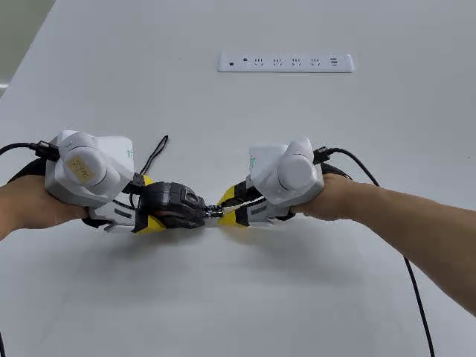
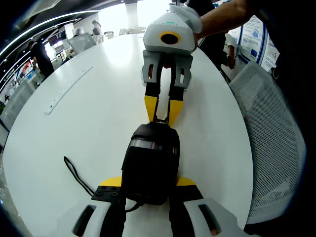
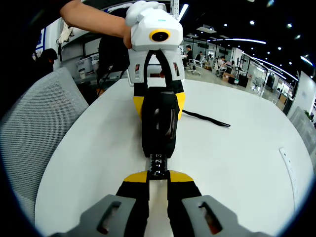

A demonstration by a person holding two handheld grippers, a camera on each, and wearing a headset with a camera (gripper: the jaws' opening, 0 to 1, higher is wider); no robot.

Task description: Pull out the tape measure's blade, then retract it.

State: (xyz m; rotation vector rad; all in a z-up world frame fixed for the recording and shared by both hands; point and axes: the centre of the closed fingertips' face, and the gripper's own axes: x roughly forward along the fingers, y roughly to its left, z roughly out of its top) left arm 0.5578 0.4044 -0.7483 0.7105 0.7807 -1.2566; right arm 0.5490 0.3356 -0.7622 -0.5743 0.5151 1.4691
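White worktop (image 1: pixel 238 297) in an open-plan office; a power strip (image 1: pixel 286 62) lies near its far edge, and the background desks and people in the gripper views are too blurred to describe. At left in the head view, the left hand-held gripper (image 1: pixel 152 202) has its yellow-tipped jaws clamped against the two sides of the black tape measure (image 1: pixel 172 204), which sits just above or on the worktop; contact cannot be judged. Its housing hides much of the case there, while the left gripper view shows the case's top face (image 2: pixel 150 163) and the black wrist strap (image 2: pixel 74 173) trailing on the surface. At centre, the blade (image 1: pixel 214 211) is a short, indistinct link; the right gripper view resolves printed numerals on it (image 3: pixel 157 165). At right, the right hand-held gripper (image 1: pixel 227 208) has its jaws nearly closed, pinching the blade's end, with its tips close to the case mouth. A grey mesh chair (image 2: pixel 266 148) stands beside the worktop.
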